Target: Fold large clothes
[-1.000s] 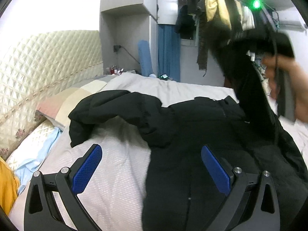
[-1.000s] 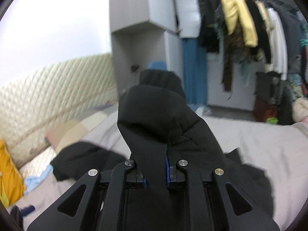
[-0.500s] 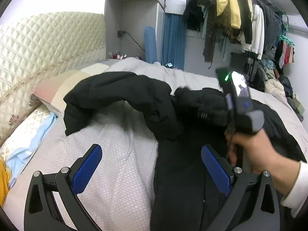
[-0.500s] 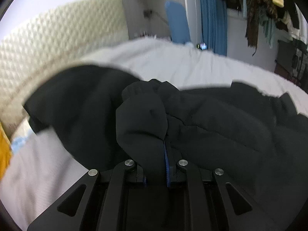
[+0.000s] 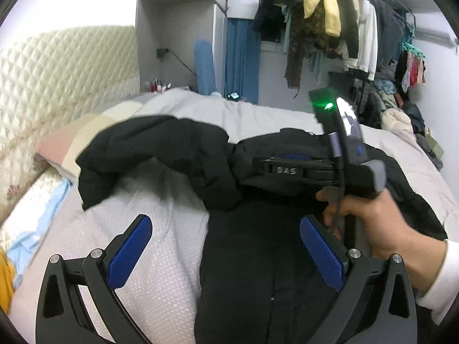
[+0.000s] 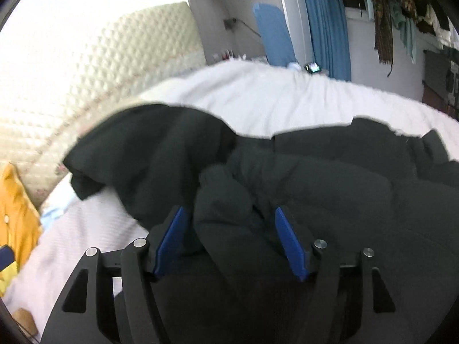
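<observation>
A large black padded jacket point(image 5: 258, 258) lies on the bed point(image 5: 149, 272). One sleeve point(image 5: 149, 154) stretches out to the left; the other sleeve point(image 6: 226, 200) is folded in over the jacket's body. My left gripper point(image 5: 226, 249) is open and empty, hovering above the jacket's near left edge. My right gripper point(image 6: 232, 235) is open, its blue pads either side of the folded sleeve's cuff, which rests on the jacket. In the left wrist view the right gripper's body point(image 5: 309, 169) lies low over the jacket, held by a hand point(image 5: 370, 223).
A quilted cream headboard point(image 5: 57, 80) and pillows point(image 5: 66, 149) stand at the left. A yellow garment point(image 6: 17, 206) lies at the bed's left edge. A rail of hanging clothes point(image 5: 330, 28) and a clothes pile point(image 5: 401, 120) are at the back right.
My right gripper carried the sleeve down from high in the air onto the jacket's body, then opened and let it go. My left gripper stayed open.
</observation>
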